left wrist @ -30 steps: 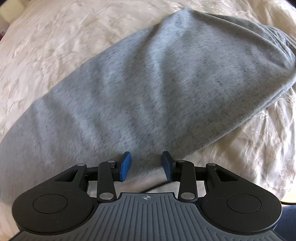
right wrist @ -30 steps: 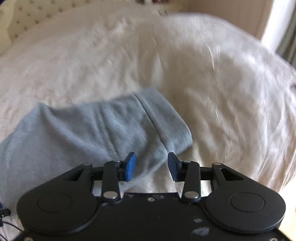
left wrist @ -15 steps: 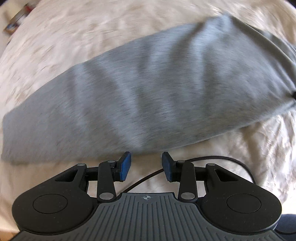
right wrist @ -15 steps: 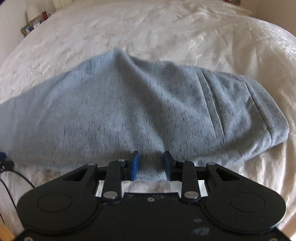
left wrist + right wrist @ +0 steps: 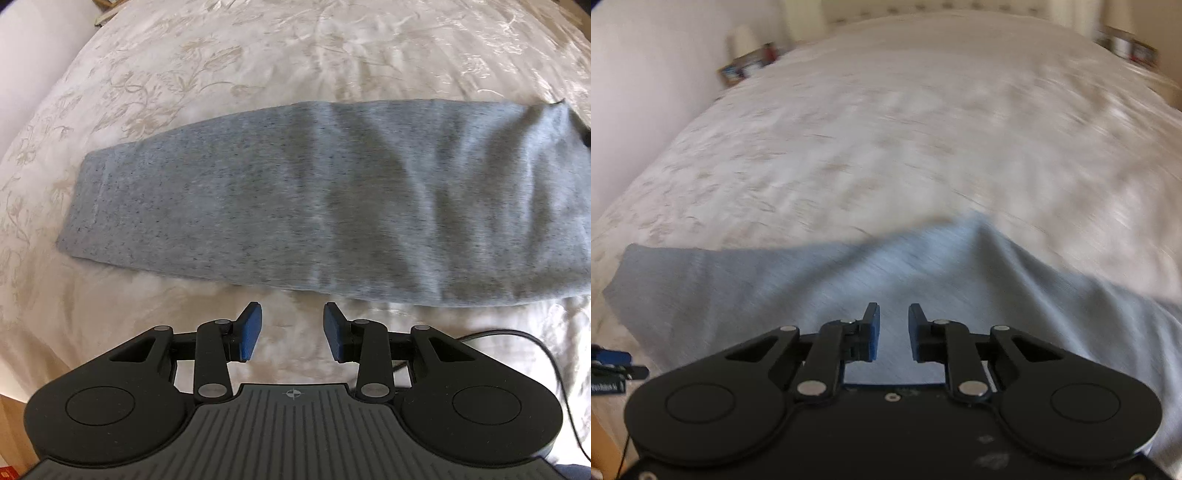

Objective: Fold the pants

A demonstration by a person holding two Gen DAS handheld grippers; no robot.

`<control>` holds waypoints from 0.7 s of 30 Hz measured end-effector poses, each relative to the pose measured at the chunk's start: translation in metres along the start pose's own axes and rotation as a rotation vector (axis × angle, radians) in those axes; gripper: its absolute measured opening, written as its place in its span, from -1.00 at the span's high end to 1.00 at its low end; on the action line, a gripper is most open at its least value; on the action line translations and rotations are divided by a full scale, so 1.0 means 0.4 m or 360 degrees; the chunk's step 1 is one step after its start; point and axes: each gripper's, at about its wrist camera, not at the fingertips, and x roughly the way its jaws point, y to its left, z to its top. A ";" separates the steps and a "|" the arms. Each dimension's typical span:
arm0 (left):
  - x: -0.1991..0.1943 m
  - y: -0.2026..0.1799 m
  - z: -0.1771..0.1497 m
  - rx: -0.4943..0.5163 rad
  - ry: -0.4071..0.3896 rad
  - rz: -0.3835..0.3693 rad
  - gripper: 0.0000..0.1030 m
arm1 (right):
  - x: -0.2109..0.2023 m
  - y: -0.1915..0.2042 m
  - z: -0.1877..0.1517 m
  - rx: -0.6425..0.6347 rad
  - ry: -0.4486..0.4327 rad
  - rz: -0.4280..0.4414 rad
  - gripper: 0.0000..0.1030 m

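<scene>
Grey pants (image 5: 314, 199) lie flat in a long strip across the cream bedspread (image 5: 258, 55), with one squared end at the left. My left gripper (image 5: 291, 332) hovers over bare bedspread just in front of the pants' near edge, open, with nothing between its blue pads (image 5: 248, 332). In the blurred right wrist view the same pants (image 5: 775, 280) spread under my right gripper (image 5: 894, 332). Its jaws are closing with a narrow gap left. Fabric shows below the gap, and the pads do not press on it.
A black cable (image 5: 546, 354) trails over the bedspread at the lower right of the left wrist view. A pale wall (image 5: 635, 92) runs along the bed's left side. Small items (image 5: 746, 66) stand beyond the far corners of the bed. A black-and-blue device part (image 5: 609, 365) sits at the left edge.
My left gripper has come back off the grey fabric onto bare bedspread, and the pants' left end has come into view. The right gripper's jaws have narrowed as it swung over the pants.
</scene>
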 end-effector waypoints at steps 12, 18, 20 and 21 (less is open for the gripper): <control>0.040 0.110 0.010 -0.0058 0.0034 -0.0046 0.30 | 0.218 -0.038 0.052 0.0084 0.0147 -0.0371 0.73; 0.066 0.190 0.028 -0.0074 0.0019 -0.0062 0.30 | 0.146 0.016 0.027 0.0139 0.0127 -0.0398 0.67; 0.074 0.227 0.036 -0.0098 0.0003 -0.0094 0.30 | 0.142 0.059 -0.019 0.0170 0.0195 -0.0403 0.67; 0.077 0.248 0.038 -0.0117 -0.0013 -0.0124 0.30 | 0.138 0.078 -0.038 0.0188 0.0228 -0.0398 0.64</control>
